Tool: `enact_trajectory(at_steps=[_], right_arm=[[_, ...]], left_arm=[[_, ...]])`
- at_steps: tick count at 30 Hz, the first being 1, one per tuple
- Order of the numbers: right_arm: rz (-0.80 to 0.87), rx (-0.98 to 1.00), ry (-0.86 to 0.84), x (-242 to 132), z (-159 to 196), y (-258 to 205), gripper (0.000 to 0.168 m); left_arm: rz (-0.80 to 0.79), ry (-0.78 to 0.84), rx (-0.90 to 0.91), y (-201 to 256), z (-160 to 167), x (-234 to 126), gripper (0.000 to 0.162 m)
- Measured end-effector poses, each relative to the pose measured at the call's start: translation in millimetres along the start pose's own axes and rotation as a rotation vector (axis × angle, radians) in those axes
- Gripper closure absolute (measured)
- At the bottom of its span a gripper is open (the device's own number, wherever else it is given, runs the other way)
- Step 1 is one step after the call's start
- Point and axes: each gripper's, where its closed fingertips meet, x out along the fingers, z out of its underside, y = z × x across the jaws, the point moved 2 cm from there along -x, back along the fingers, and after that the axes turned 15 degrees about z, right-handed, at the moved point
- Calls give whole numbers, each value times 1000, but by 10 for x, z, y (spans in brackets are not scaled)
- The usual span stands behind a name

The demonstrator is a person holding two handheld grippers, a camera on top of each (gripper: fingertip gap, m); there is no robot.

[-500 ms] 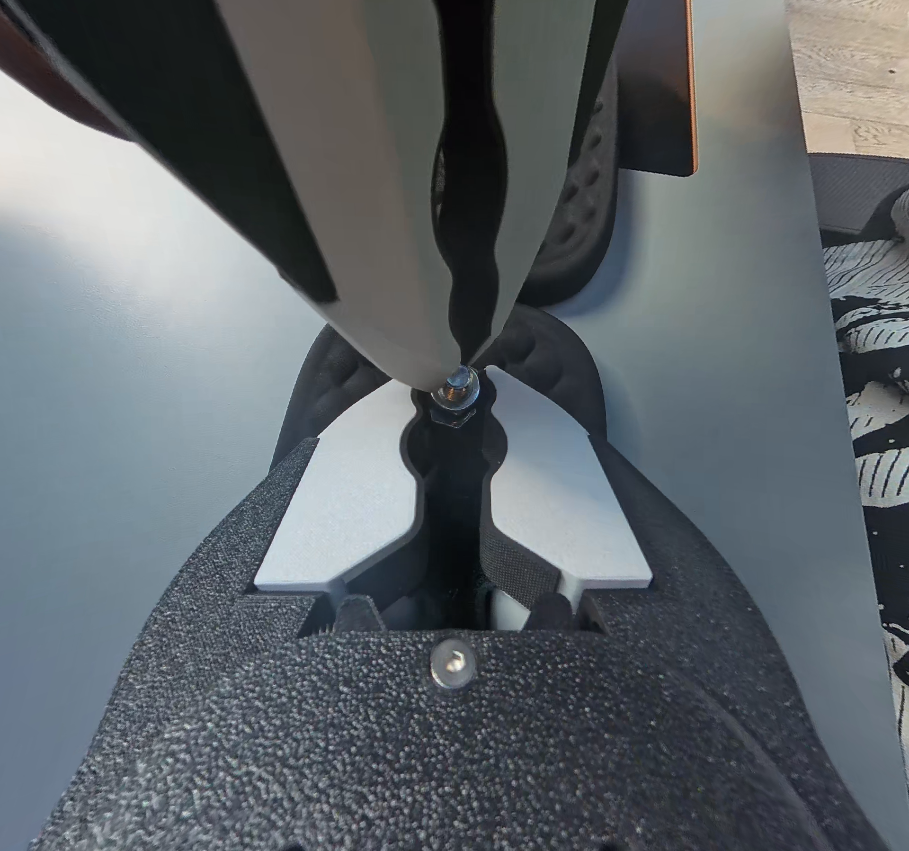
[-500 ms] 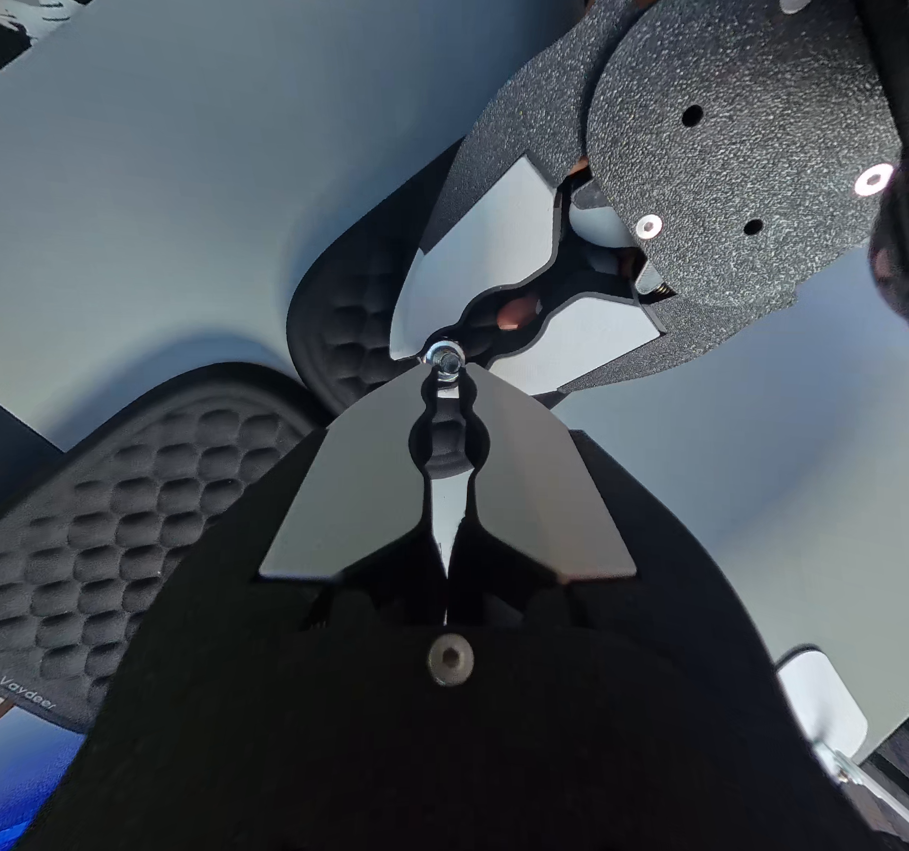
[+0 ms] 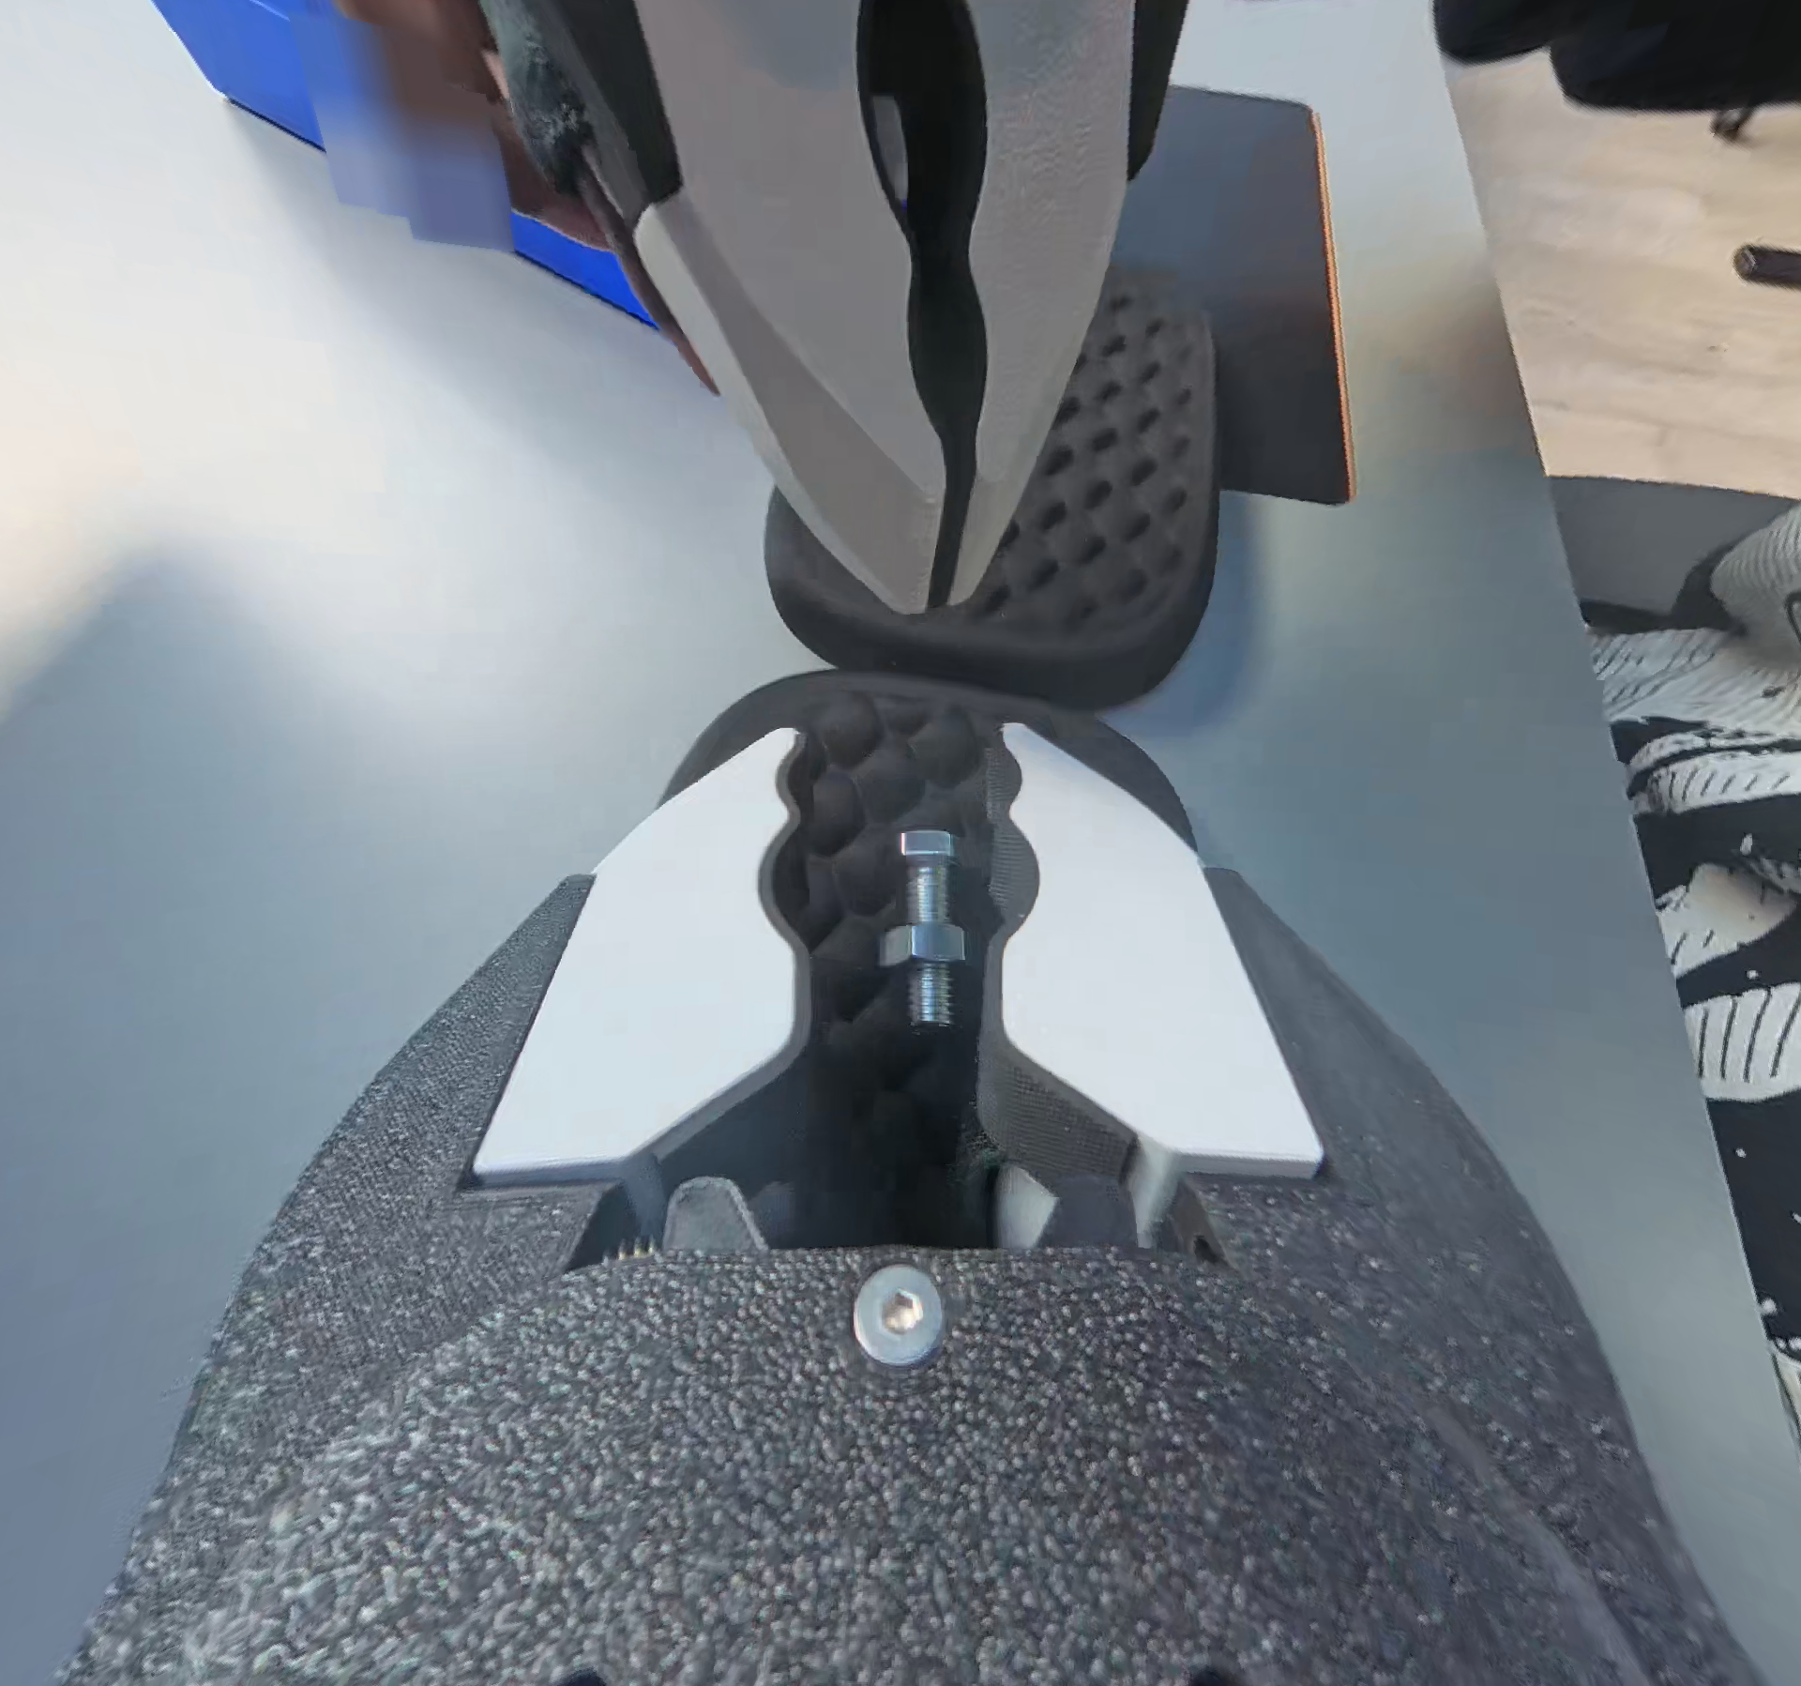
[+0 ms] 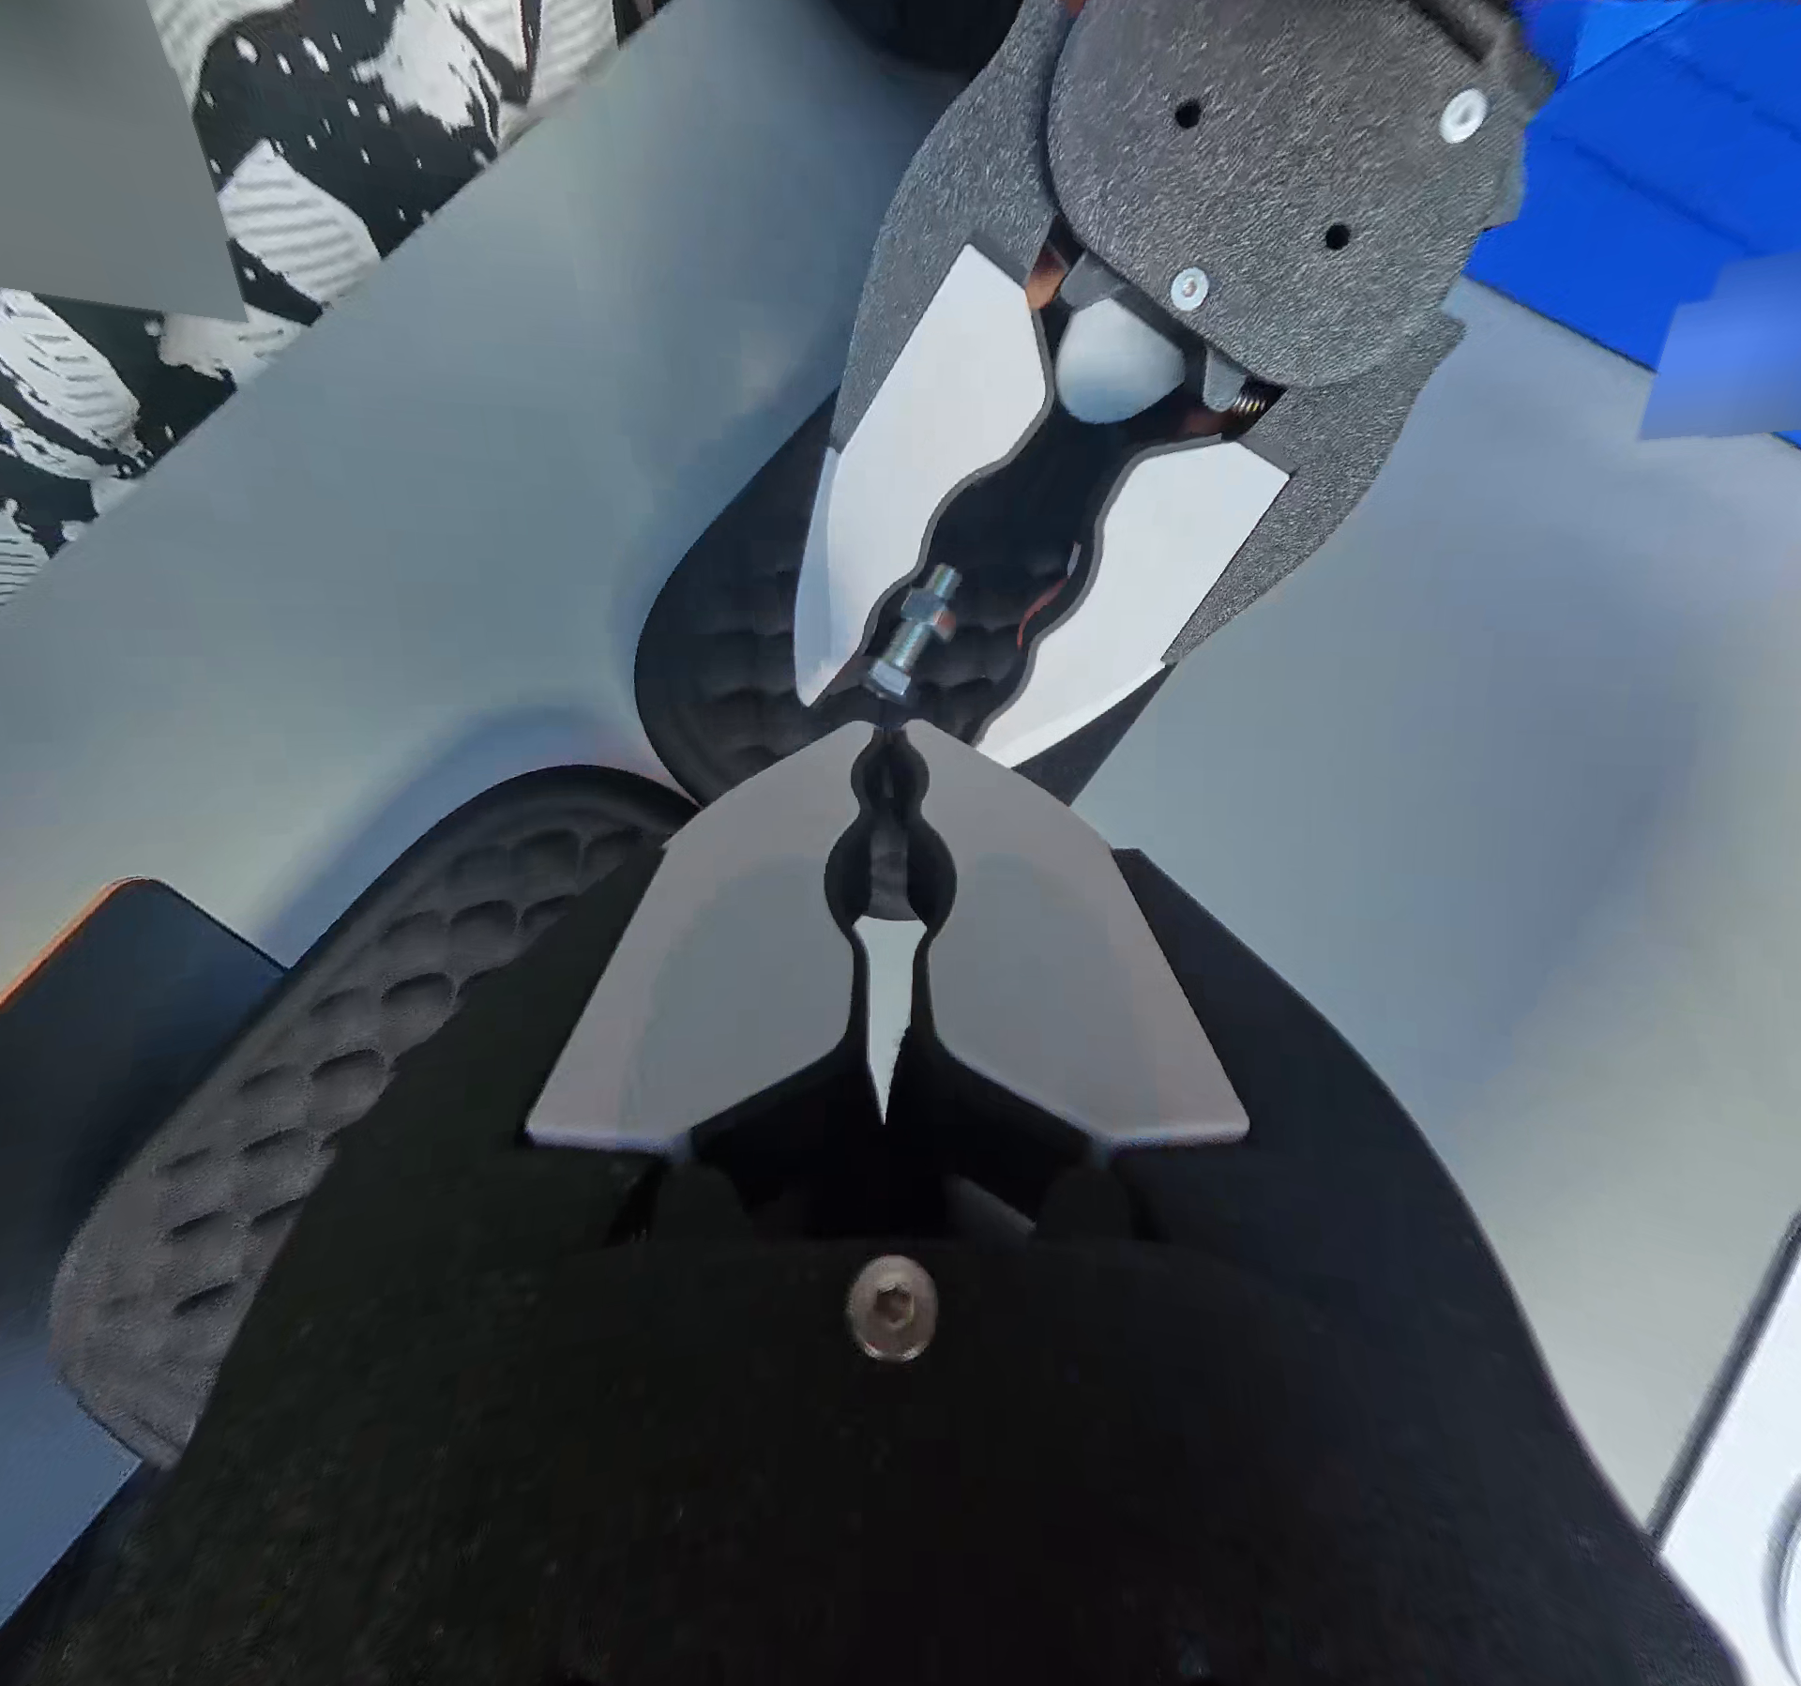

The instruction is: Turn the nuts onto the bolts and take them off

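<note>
The bolt [image 3: 926, 923] lies on a dimpled black pad [image 3: 858, 820] between the spread fingers of the left gripper [image 3: 901, 742], which stands open and grips nothing; the fingers flank the bolt without clearly touching it. The nut [image 3: 923, 944] sits partway along the thread, with bare thread showing on both sides of it, and the hex head points away from the left wrist camera. The right gripper [image 4: 889, 735] has its fingers pressed together at the tips, holding nothing that can be made out (a thin dark sliver at the tips is too small to name), and its tips sit just beside the bolt head in its own view. A second dimpled pad [image 3: 1101, 508] lies just beyond the first, toward the far edge of the grey table [image 3: 341, 567], near a dark mat [image 3: 1257, 294] and a blue box [image 3: 224, 31]. The risk now is a poor pickup: the bolt is round, so a finger closing off-centre could roll it across the dimples. Clamping the nut rather than the shank would let the bolt spin loose.
</note>
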Motion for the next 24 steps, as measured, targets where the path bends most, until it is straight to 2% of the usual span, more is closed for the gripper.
enact_trajectory(at_steps=[1, 3, 6, 9, 11, 17, 24], right_arm=[[2, -14, -36, 50, 67, -40, 166], [-9, -1, -77, 101, 139, -109, 160], [22, 45, -49, 133, 88, -97, 155], [47, 83, -52, 174, 17, -63, 145], [88, 109, -99, 233, -8, 3, 145], [38, 185, -245, 458, -171, 37, 144], [-51, 173, -436, 715, -55, -47, 145]], left_arm=[[7, -46, -1, 10, 67, 39, 128], [5, -100, 27, 33, 119, 71, 111], [18, -28, 53, 74, 58, -24, 98], [-34, 17, 15, 19, 82, -207, 97], [-46, 49, -21, 30, 125, -305, 97], [-90, 126, -94, 112, 245, -542, 92], [-111, 160, -116, 150, 316, -635, 91]])
